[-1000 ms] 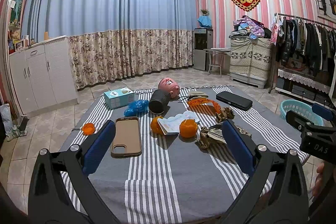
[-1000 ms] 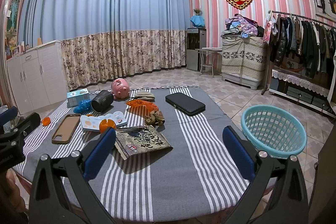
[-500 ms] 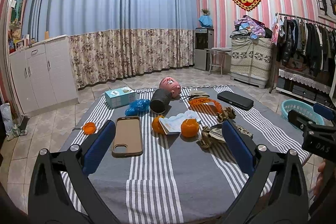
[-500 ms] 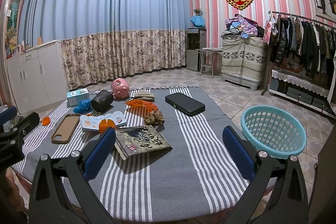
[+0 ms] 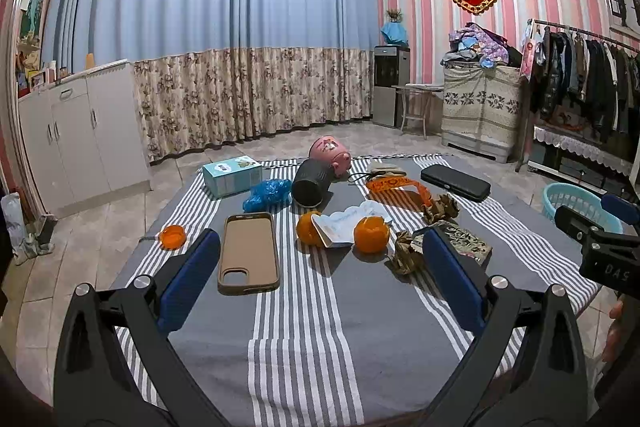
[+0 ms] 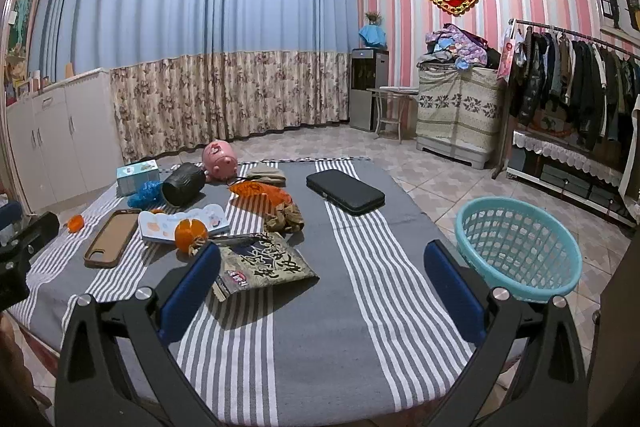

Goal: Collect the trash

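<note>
Trash lies across the striped table (image 5: 320, 347): orange peels (image 5: 371, 234), a crumpled brown wrapper (image 5: 406, 254), an orange wrapper (image 6: 260, 193), a blue bag (image 5: 267, 194) and a printed snack packet (image 6: 266, 263). A turquoise basket (image 6: 520, 247) stands on the floor right of the table. My left gripper (image 5: 320, 267) hovers open over the near table edge, nothing between its blue pads. My right gripper (image 6: 322, 279) is open too, its left pad beside the snack packet, and it also shows at the right edge (image 5: 604, 239) of the left wrist view.
Also on the table: a brown phone case (image 5: 249, 253), a black case (image 6: 345, 191), a black cylinder (image 5: 311, 181), a pink piggy bank (image 5: 330, 151), a tissue box (image 5: 232, 174) and a booklet (image 6: 182, 221). White cabinets (image 5: 76, 135) stand left, a clothes rack (image 6: 580, 87) right.
Both views have shifted only slightly; the left gripper has edged a little forward over the table. Both grippers stay open and no object has moved.
</note>
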`<state>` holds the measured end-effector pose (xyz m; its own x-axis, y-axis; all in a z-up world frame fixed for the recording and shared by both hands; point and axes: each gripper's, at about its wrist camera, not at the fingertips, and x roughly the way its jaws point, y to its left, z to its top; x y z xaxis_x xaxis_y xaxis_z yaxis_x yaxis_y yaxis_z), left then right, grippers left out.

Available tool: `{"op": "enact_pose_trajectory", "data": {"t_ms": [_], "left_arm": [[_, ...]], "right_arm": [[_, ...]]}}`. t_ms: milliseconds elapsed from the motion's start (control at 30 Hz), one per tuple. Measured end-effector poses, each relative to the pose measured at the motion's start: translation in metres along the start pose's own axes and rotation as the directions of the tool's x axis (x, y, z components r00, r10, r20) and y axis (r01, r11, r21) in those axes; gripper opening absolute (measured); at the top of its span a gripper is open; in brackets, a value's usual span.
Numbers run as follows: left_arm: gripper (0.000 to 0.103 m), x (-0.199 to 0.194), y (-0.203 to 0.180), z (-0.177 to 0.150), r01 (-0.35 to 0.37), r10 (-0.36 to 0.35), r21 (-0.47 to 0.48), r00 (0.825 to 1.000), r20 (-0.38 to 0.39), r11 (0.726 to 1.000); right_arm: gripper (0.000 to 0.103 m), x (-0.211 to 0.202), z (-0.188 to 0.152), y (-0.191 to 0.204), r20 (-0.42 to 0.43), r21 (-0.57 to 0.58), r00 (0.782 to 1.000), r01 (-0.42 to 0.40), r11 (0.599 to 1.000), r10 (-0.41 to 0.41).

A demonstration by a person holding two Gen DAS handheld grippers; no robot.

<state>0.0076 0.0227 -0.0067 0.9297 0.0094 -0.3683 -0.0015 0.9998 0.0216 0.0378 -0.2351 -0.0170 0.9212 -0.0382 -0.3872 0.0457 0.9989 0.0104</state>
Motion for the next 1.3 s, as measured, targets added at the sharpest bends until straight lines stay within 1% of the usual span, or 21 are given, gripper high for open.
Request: {"op": "enact_pose_trajectory", "data": {"t_ms": [500, 600, 667, 767, 833, 867, 933, 967, 1033, 1133, 1167, 1233, 1300], "left_arm": [[0.098, 0.015, 0.005, -0.011, 0.007, -0.007, 0.004, 1.000, -0.029, 1.000], [0.098, 0.017, 0.007, -0.013, 0.024, -0.024, -0.004, 0.999, -0.038, 1.000], [0.098, 0.018, 0.008, -0.013, 0.024, -0.024, -0.004, 0.999, -0.032, 1.000], [0.098, 0.018, 0.008, -0.015, 0.012, -0.012, 0.011, 1.000, -0.010, 1.000], [0.098, 0.021, 0.009, -0.018, 0.023, -0.023, 0.022, 1.000, -0.011, 0.999], [0.098, 0.022, 0.009, -0.019, 0.027, -0.026, 0.027, 1.000, -0.014, 0.999], [0.098, 0.024, 0.009, -0.021, 0.024, -0.023, 0.036, 1.000, -0.016, 0.999], [0.098, 0.025, 0.009, -0.023, 0.030, -0.029, 0.039, 0.999, -0.018, 0.999], [0.098, 0.028, 0.010, -0.025, 0.035, -0.034, 0.038, 0.999, -0.018, 0.999], [0.098, 0.030, 0.012, -0.030, 0.009, -0.008, 0.040, 1.000, -0.009, 0.999], [0.098, 0.032, 0.013, -0.030, 0.004, -0.004, 0.041, 1.000, -0.016, 0.999], [0.098, 0.039, 0.017, -0.031, 0.006, -0.004, 0.042, 0.998, -0.056, 0.999], [0.098, 0.045, 0.023, -0.031, -0.003, 0.005, 0.027, 0.996, -0.087, 1.000]], "right_arm": [[0.099, 0.013, -0.010, 0.001, -0.029, -0.001, 1.000, 0.003, 1.000, -0.003], [0.099, 0.012, -0.010, 0.001, -0.027, 0.000, 1.000, 0.002, 1.000, -0.002], [0.099, 0.012, -0.010, 0.001, -0.028, 0.001, 1.000, 0.000, 1.000, 0.000], [0.099, 0.013, -0.011, -0.001, -0.012, 0.021, 1.000, -0.008, 1.000, 0.008], [0.099, 0.013, -0.012, -0.003, 0.017, 0.036, 1.000, -0.018, 0.999, 0.017], [0.099, 0.015, -0.013, -0.004, 0.017, 0.036, 1.000, -0.021, 0.999, 0.020], [0.099, 0.024, -0.015, 0.001, -0.034, 0.006, 0.999, -0.024, 1.000, 0.024], [0.099, 0.029, -0.017, 0.005, -0.060, -0.022, 0.998, -0.002, 1.000, 0.001], [0.099, 0.032, -0.020, 0.010, -0.062, -0.042, 0.998, 0.016, 0.999, -0.019], [0.099, 0.039, -0.024, 0.018, -0.078, -0.066, 0.997, 0.020, 0.998, -0.025], [0.099, 0.041, -0.025, 0.020, -0.086, -0.074, 0.996, 0.022, 0.997, -0.028], [0.099, 0.048, -0.028, 0.025, -0.112, -0.091, 0.993, 0.022, 0.996, -0.032], [0.099, 0.058, -0.032, 0.032, -0.152, -0.114, 0.988, 0.017, 0.993, -0.035]]}}
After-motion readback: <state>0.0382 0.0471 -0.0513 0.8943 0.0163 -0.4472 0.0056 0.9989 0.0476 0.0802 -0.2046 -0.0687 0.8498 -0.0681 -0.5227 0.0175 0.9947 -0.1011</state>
